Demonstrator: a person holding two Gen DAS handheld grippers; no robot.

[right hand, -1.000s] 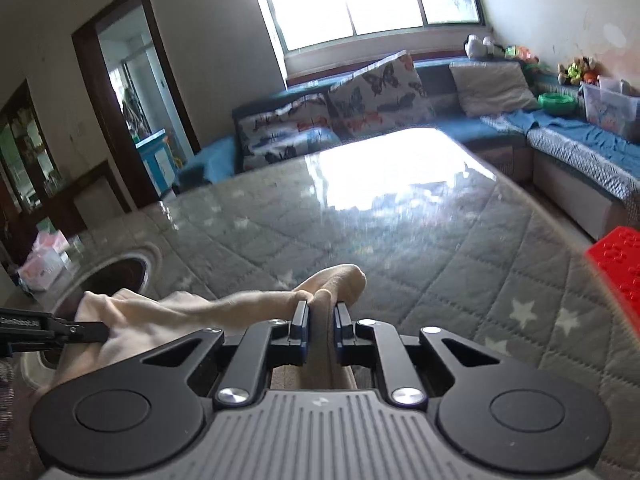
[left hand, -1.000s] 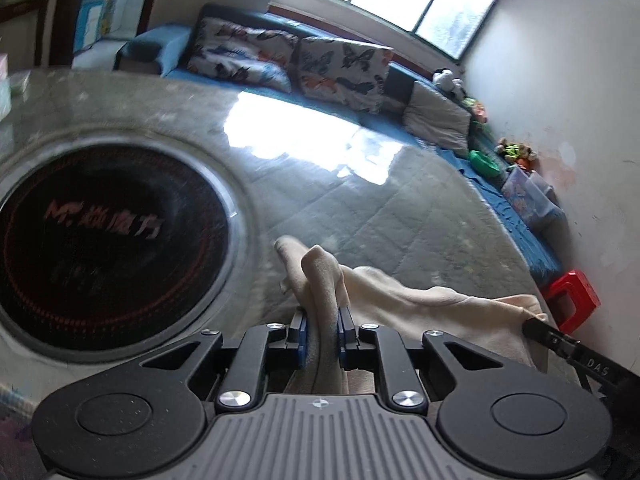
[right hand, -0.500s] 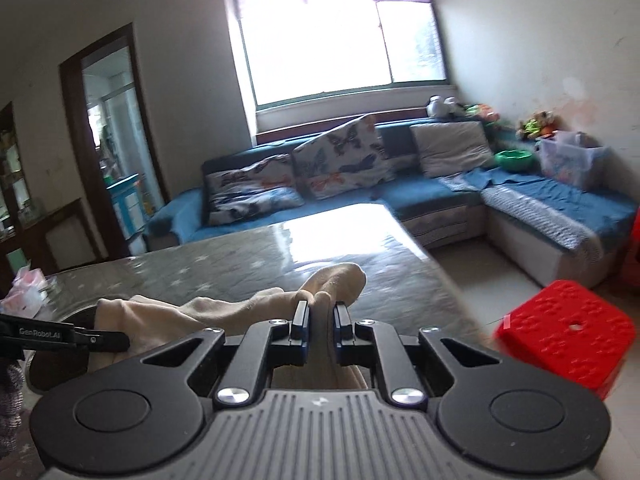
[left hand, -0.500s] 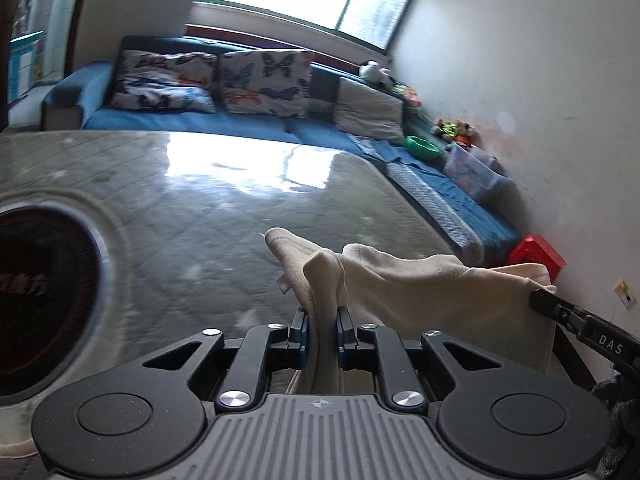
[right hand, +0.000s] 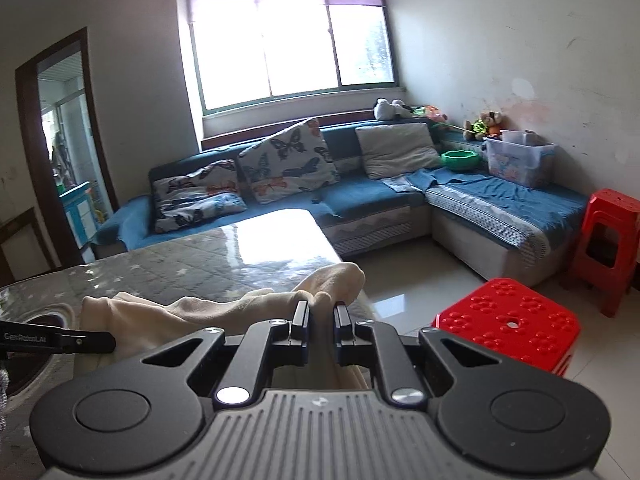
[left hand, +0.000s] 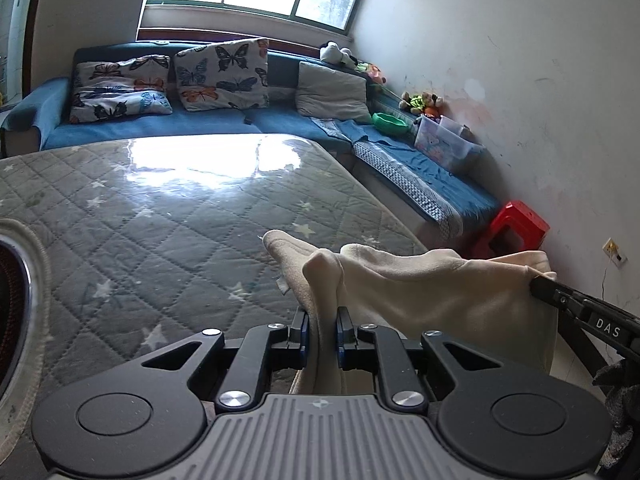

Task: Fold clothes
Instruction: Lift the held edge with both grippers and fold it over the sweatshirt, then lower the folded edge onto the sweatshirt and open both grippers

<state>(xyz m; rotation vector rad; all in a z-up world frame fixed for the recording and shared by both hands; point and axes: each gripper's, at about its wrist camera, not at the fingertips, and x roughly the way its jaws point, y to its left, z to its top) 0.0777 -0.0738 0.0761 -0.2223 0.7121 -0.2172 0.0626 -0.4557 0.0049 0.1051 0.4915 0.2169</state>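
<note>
A cream garment [left hand: 424, 284] is held up between both grippers, stretched above the near edge of the grey quilted table [left hand: 168, 216]. My left gripper [left hand: 322, 328] is shut on one bunched end of it. My right gripper [right hand: 321, 322] is shut on the other end [right hand: 256, 304]. The right gripper's finger [left hand: 584, 312] shows at the right of the left wrist view, against the cloth's far corner. The left gripper's finger [right hand: 60, 340] shows at the left of the right wrist view. The cloth's lower part hangs hidden behind the gripper bodies.
A round dark hotplate [left hand: 12, 300] is set into the table at the left. A blue corner sofa [right hand: 360, 192] with butterfly cushions stands behind. Red plastic stools [right hand: 516, 328] stand on the tiled floor to the right of the table, with a white wall beyond.
Both grippers have risen and tilted up with the garment, lifting it off the table. The view has swung from the tabletop and hotplate toward the sofa and window.
</note>
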